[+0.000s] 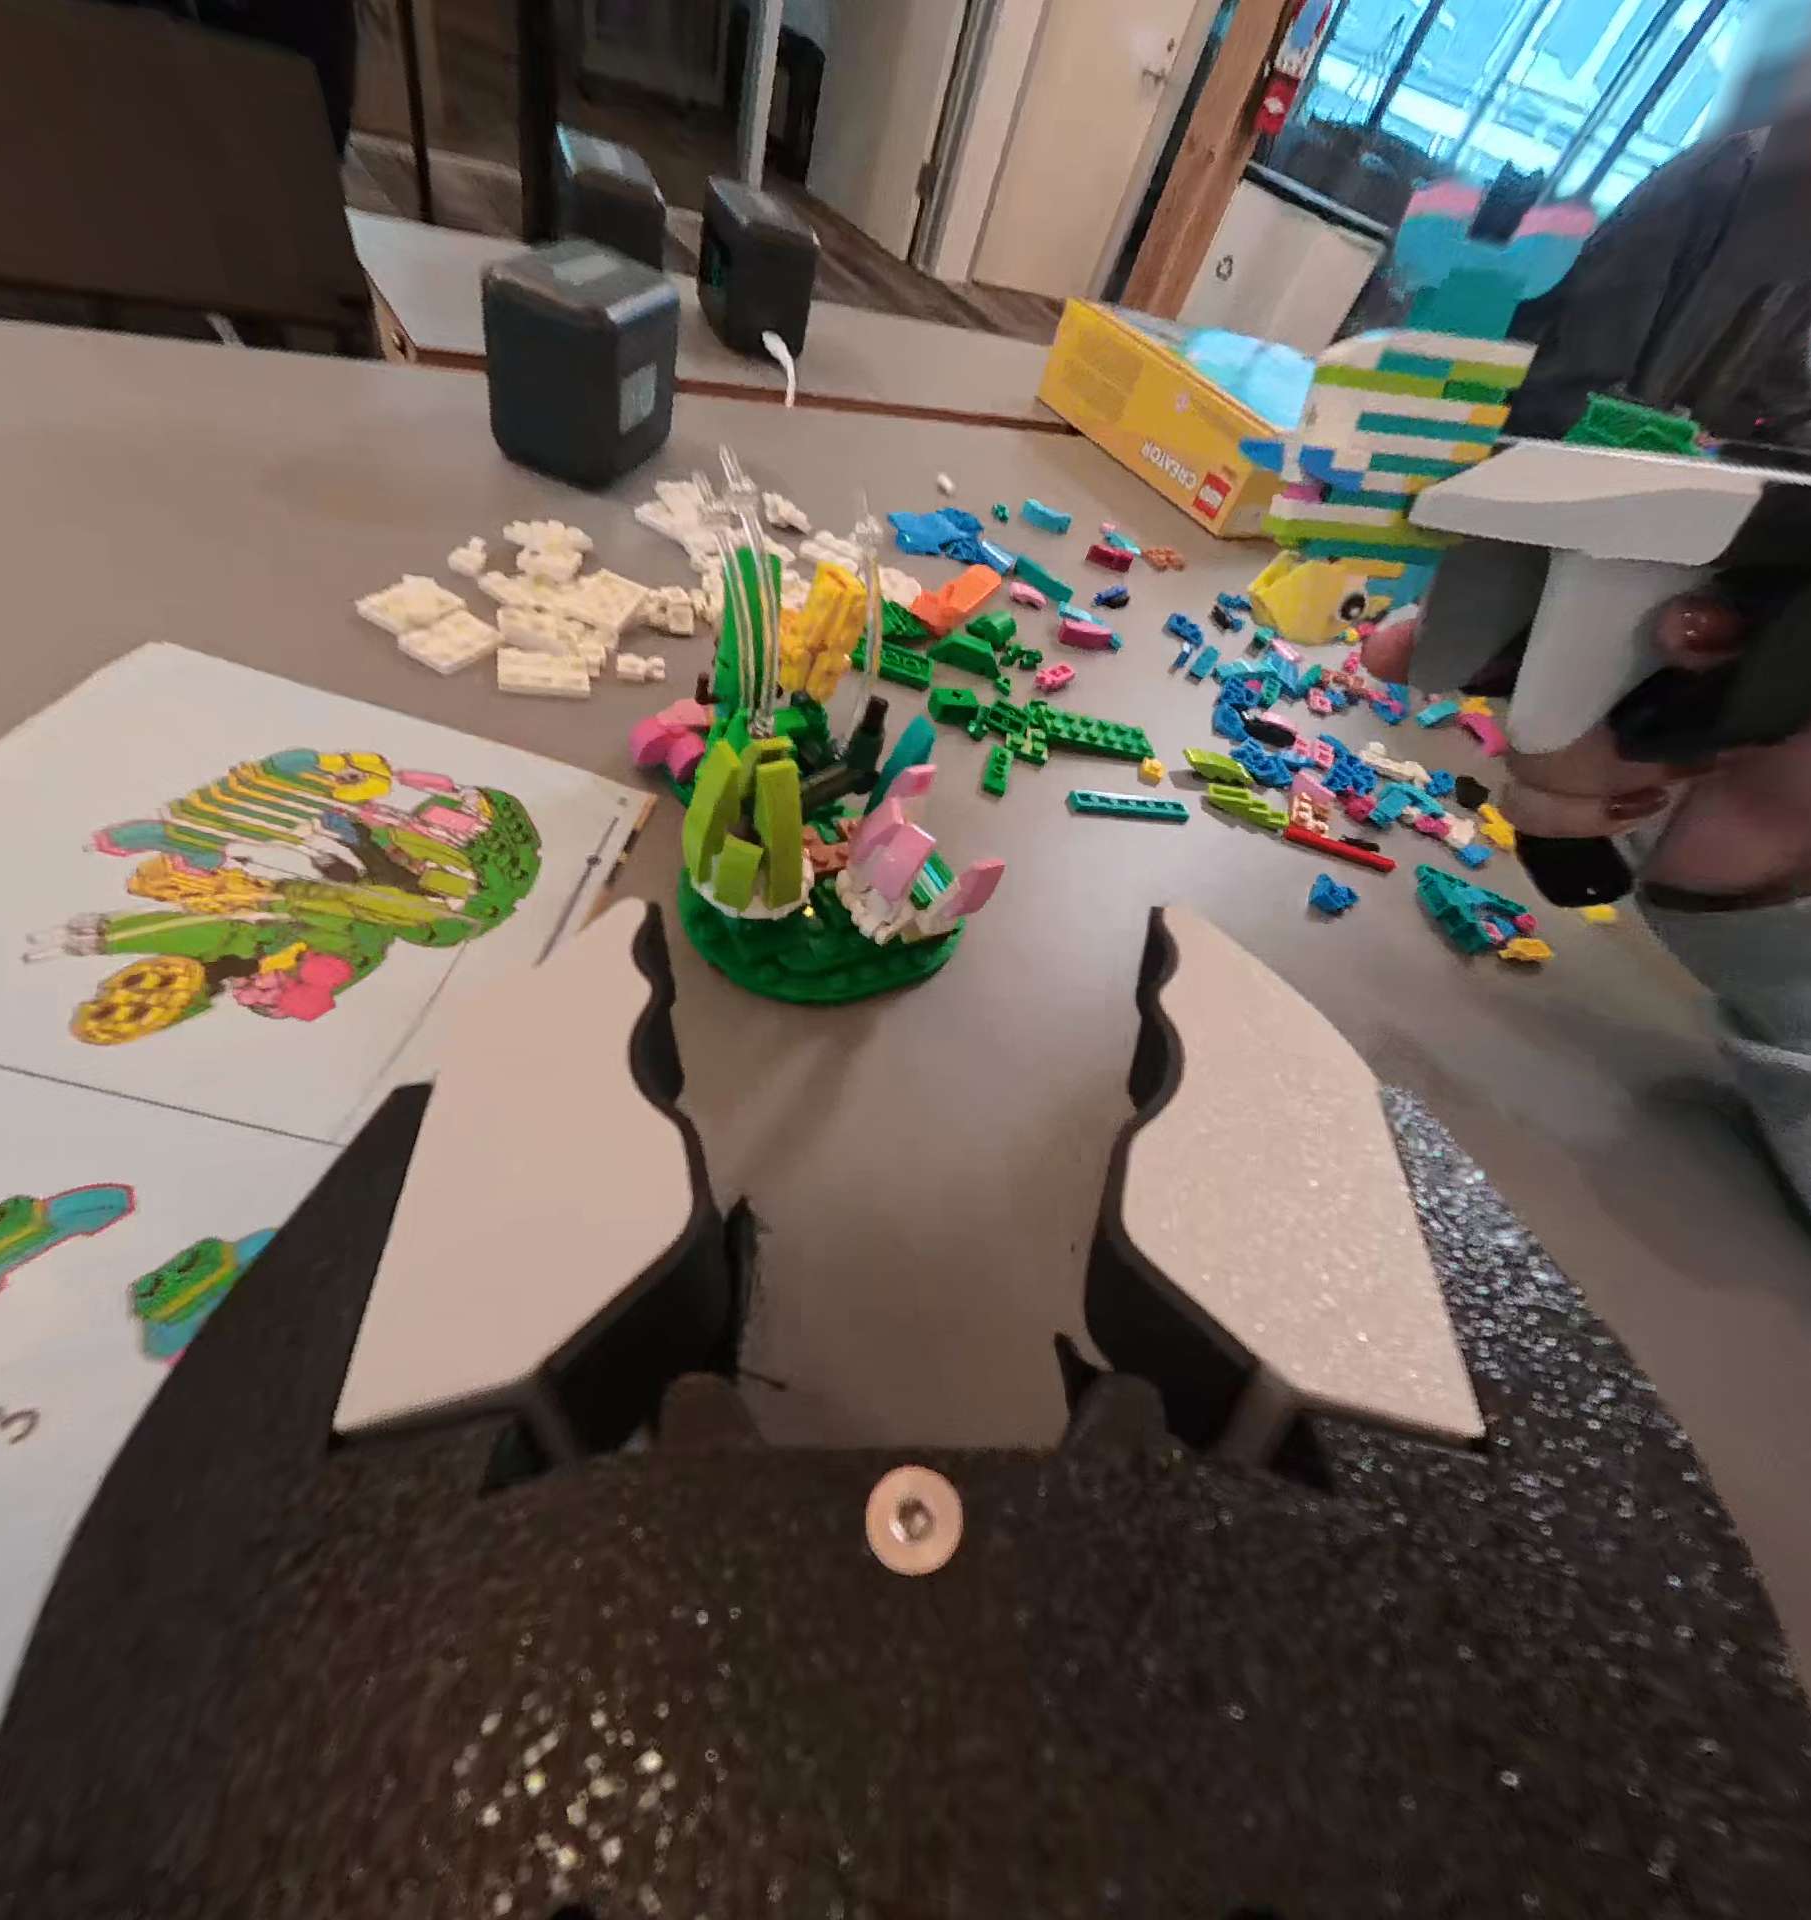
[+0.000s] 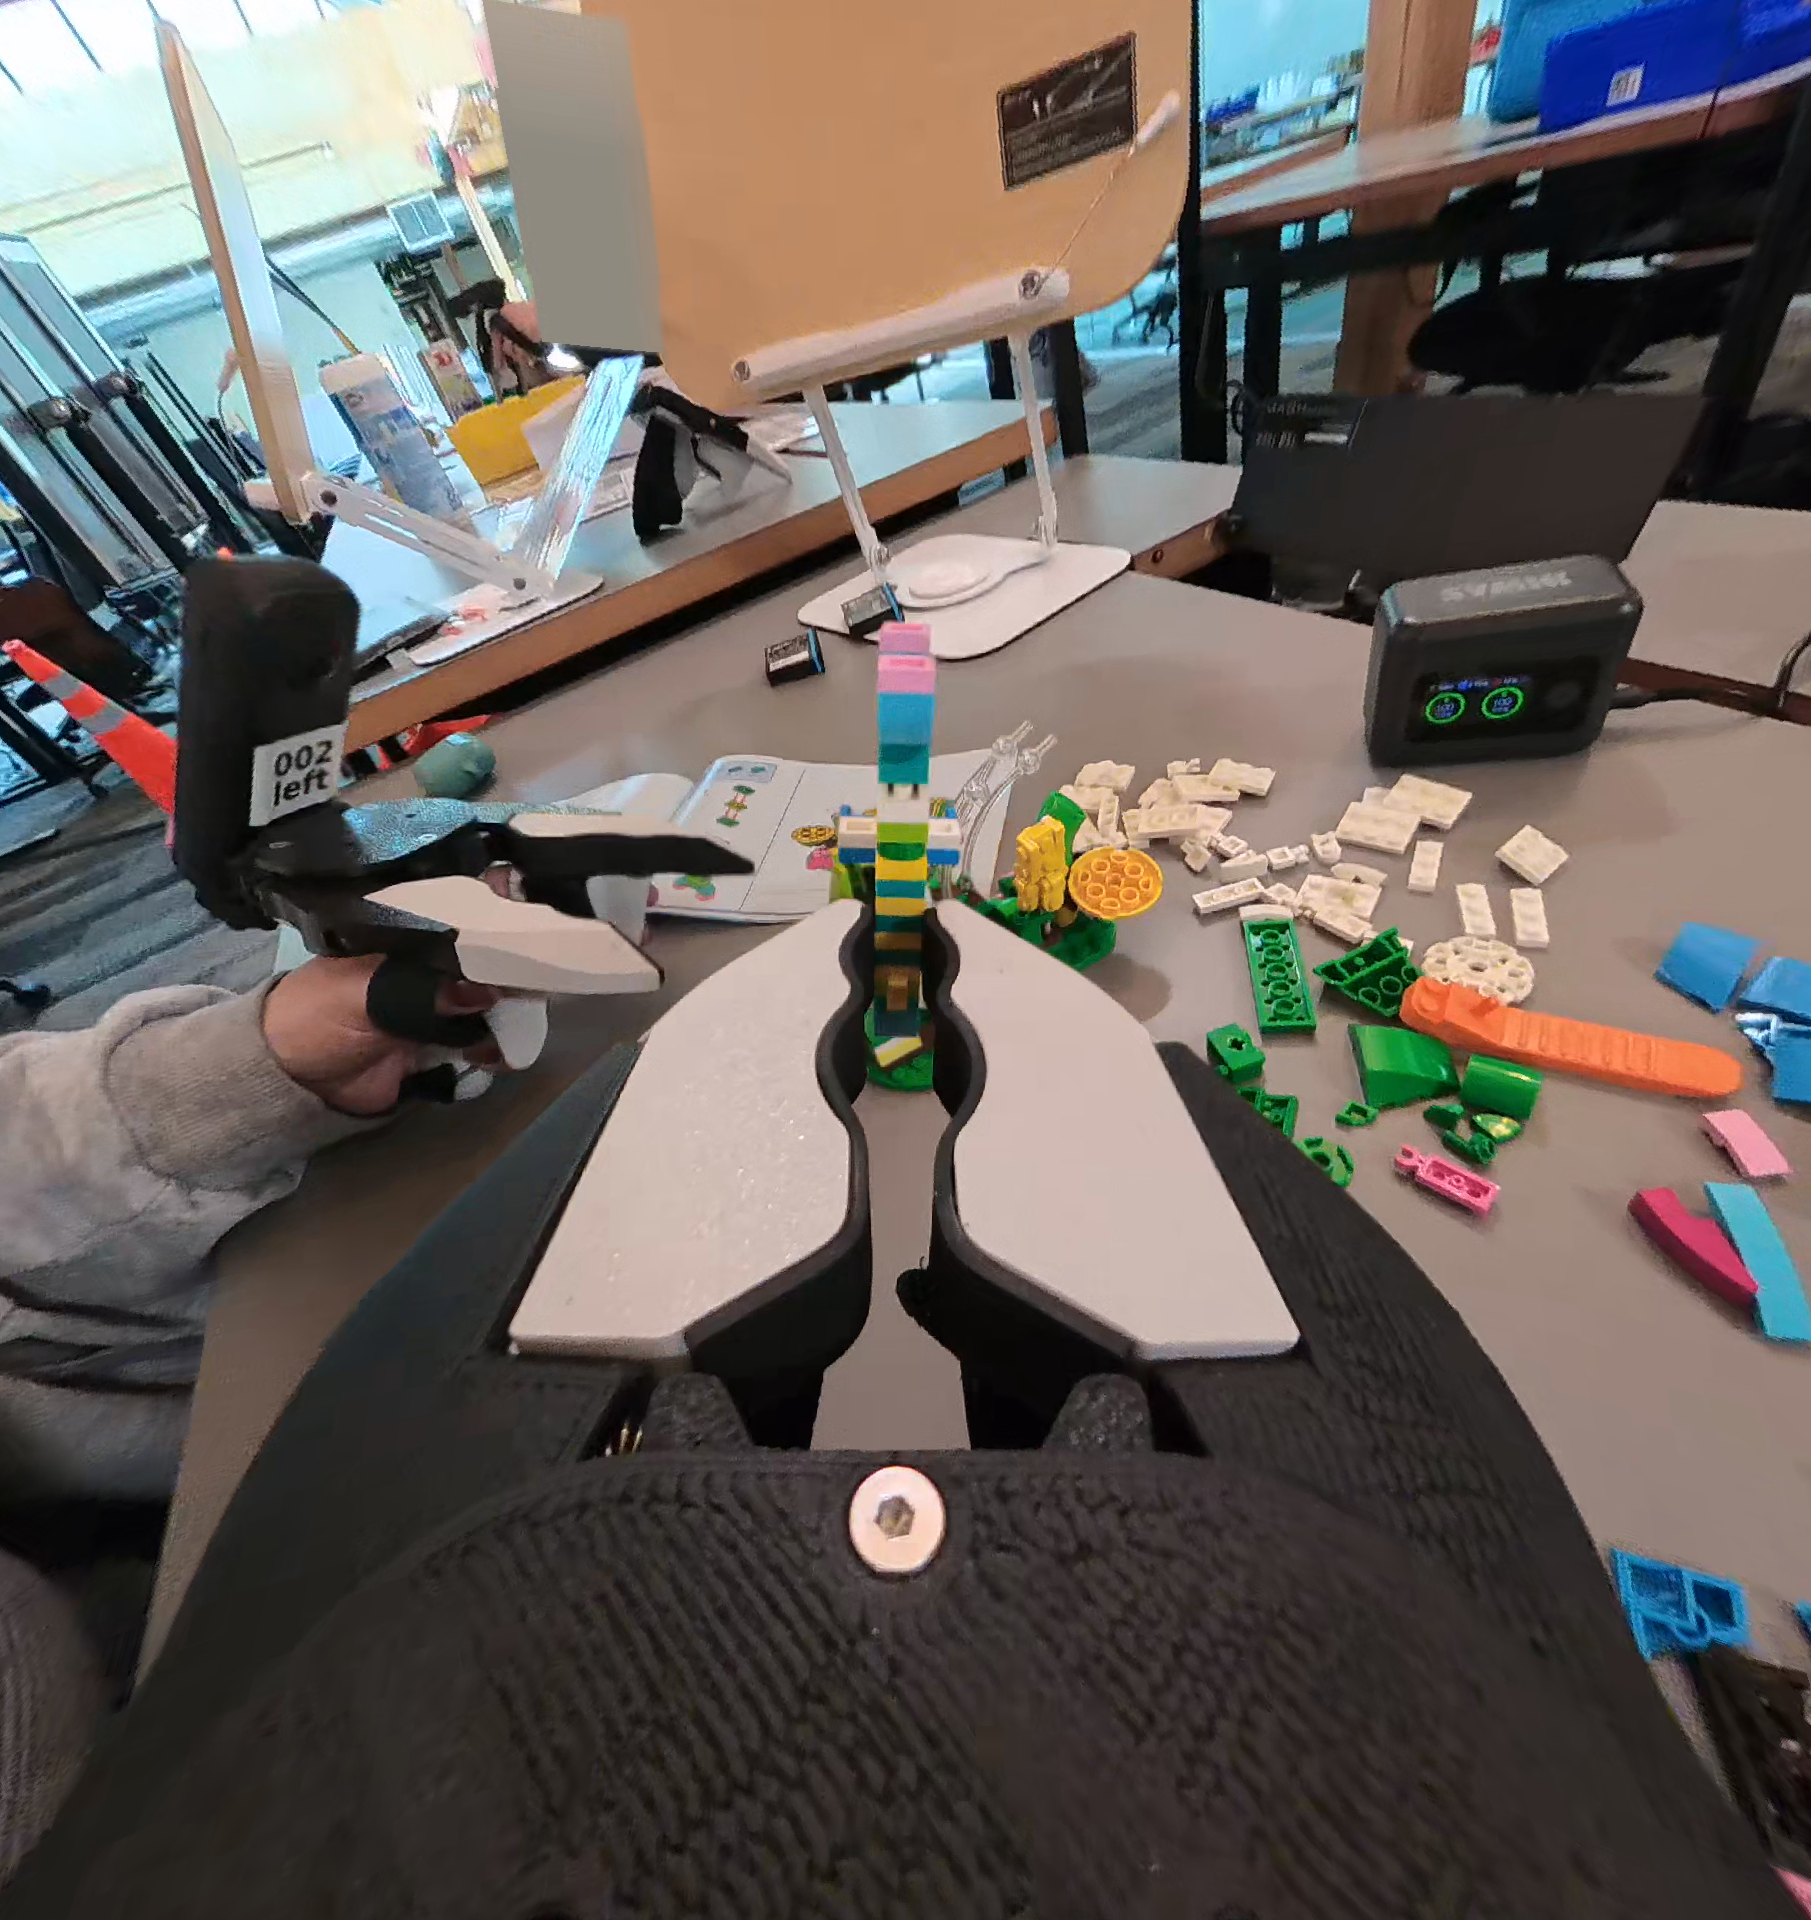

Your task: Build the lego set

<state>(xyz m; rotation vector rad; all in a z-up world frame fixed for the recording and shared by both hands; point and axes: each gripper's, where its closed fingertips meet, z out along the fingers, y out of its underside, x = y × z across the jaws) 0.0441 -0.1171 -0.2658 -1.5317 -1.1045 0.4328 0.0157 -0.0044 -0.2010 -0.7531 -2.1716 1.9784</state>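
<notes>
My right gripper [image 2: 899,920] is shut on a tall striped lego model [image 2: 903,831] with green, yellow, white and teal bands and a pink top; the jaws clamp its lower part. In the left wrist view the same model [image 1: 1400,436] shows at the far right, in the right gripper [image 1: 1441,582]. My left gripper [image 1: 901,925] is open and empty, just short of a green flower build [image 1: 807,831] on a round green base. The left gripper also shows in the right wrist view [image 2: 698,920], open, left of the model. Whether the model touches the table cannot be told.
An open instruction booklet [image 1: 257,883] lies at the left. White pieces [image 1: 527,613], green pieces [image 1: 1026,727] and blue, pink and teal pieces [image 1: 1327,748] are strewn over the grey table [image 1: 984,1039]. An orange brick separator [image 2: 1566,1049], a yellow box [image 1: 1161,416] and black power units [image 1: 579,353] stand behind. My right gripper is the nearer one to the orange brick separator [image 2: 1566,1049]: about 20 cm, against 25 cm. My left wrist view [image 1: 973,593] looks at it from another angle.
</notes>
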